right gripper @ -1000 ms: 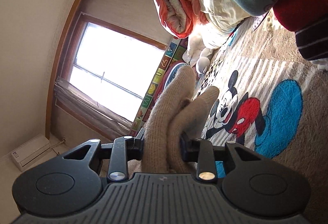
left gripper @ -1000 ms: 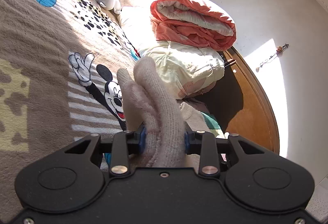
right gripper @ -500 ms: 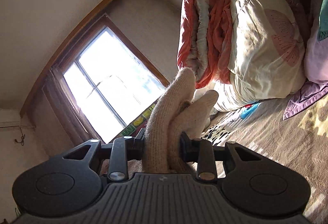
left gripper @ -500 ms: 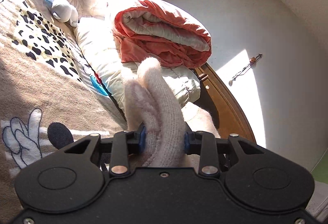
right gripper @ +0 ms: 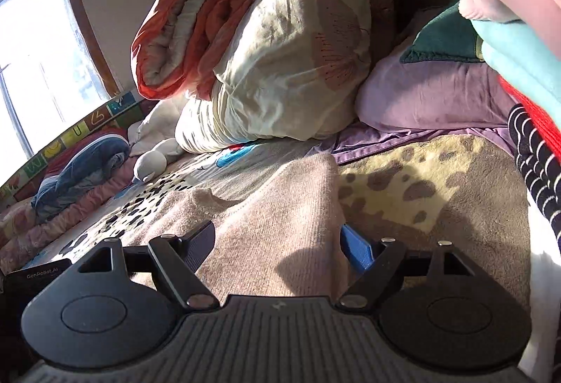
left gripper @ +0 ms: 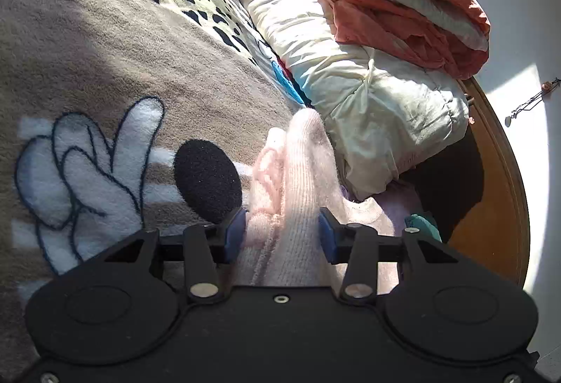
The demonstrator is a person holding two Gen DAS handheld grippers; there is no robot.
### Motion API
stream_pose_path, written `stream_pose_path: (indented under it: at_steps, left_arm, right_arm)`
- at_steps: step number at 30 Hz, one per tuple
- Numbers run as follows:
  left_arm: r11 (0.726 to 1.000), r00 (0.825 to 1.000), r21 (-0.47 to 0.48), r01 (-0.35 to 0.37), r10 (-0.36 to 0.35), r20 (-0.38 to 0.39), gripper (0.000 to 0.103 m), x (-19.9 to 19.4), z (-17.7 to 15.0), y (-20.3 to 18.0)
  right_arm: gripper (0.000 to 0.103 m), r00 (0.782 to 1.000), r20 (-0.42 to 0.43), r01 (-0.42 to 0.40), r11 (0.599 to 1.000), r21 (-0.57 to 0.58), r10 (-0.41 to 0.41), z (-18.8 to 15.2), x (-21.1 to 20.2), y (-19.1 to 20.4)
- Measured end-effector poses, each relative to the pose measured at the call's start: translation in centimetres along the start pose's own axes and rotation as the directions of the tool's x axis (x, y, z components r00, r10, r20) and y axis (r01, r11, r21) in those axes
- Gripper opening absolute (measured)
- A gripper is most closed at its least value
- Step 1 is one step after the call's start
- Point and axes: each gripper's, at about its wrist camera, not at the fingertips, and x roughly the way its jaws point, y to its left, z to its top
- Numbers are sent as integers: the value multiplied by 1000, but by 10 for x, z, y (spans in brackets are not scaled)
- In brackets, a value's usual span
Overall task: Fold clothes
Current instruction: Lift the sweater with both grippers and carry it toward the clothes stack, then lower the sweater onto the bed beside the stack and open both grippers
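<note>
A pale pink-beige knit sweater [left gripper: 298,179] is bunched between the blue pads of my left gripper [left gripper: 280,235], which is shut on it just above the Mickey Mouse blanket [left gripper: 105,49]. In the right wrist view the same sweater [right gripper: 273,225] lies spread on the blanket. My right gripper [right gripper: 277,242] is open, its fingers wide apart over the fabric and not pinching it.
A cream duvet [right gripper: 291,60] with an orange quilt [right gripper: 196,7] on top lies against the wooden headboard [left gripper: 498,190]. A purple pillow [right gripper: 431,95] and a stack of folded clothes [right gripper: 519,32] are at the right. A plush toy [right gripper: 150,165] and a window [right gripper: 31,60] are at the left.
Both grippers came down to the bed. The right gripper opened and let the sweater go onto the blanket. The left gripper still holds its bunch of sweater.
</note>
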Motion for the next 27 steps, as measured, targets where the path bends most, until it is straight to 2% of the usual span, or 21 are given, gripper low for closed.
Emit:
stream_pose_path:
  at_steps: [1,3,6,8,9,10,12,13,16,17,18,19,21,22,23,25,27]
  left_arm:
    - [1000,1000,-2,1,-1,13,49,-7,-1,0]
    - [1000,1000,2,-3,2,15,49,-15,-4,-2]
    - [999,999,42,-34,33,26,49,-29,-10,-12]
    - [998,998,25,-57,56,21,51,-41,-18,-17]
    - [998,998,16,-55,54,24,54,-49,-23,-17]
    - [998,998,0,-65,65,26,62,-54,-29,-20]
    - [996,996,-33,-84,85,28,64,-65,-42,-24]
    - [995,997,-70,-70,72,21,67,-69,-49,-23]
    - [985,998,-164,-60,55,-37,68,-62,-64,-18]
    - [982,998,-178,-62,56,-41,68,-56,-65,-17]
    - [981,998,-182,-61,56,-35,68,-51,-64,-17]
    - [981,998,-187,-60,56,-28,66,-46,-62,-16]
    - [979,998,-196,-58,56,-16,48,-36,-60,-15]
    - [978,998,-200,-56,56,-10,39,-31,-59,-14]
    - [977,998,-205,-55,56,-3,36,-26,-57,-14]
    - [975,998,-214,-53,56,9,34,-15,-55,-12]
    - [973,998,-224,-48,55,22,34,-5,-53,-11]
  right_arm:
    - [79,999,-14,44,999,-17,-45,-3,3,0]
    - [79,990,-38,131,990,-53,-133,-9,8,1]
    - [79,992,-27,123,990,-67,-125,-20,-7,15]
    - [79,993,-28,111,992,-59,-112,-28,-17,23]
    - [79,994,-26,103,994,-24,-104,-30,-24,23]
    - [79,995,-24,96,995,12,-96,-32,-32,23]
    - [80,994,-28,107,989,106,-105,-37,-47,16]
    - [81,992,-49,120,976,181,-113,-39,-51,8]
    - [91,984,-135,162,901,402,-117,-49,-56,-21]
    - [89,979,-175,177,864,472,-105,-54,-54,-31]
    - [88,981,-165,172,862,477,-105,-53,-56,-32]
    - [92,983,-160,158,845,511,-87,-52,-53,-34]
    - [93,988,-141,128,816,563,-58,-51,-47,-38]
    - [91,990,-132,117,812,572,-49,-53,-40,-39]
    - [86,992,-123,105,807,581,-40,-54,-33,-40]
    - [51,992,-122,84,804,588,-15,-57,-20,-44]
    - [48,993,-116,77,803,591,-10,-57,-11,-47]
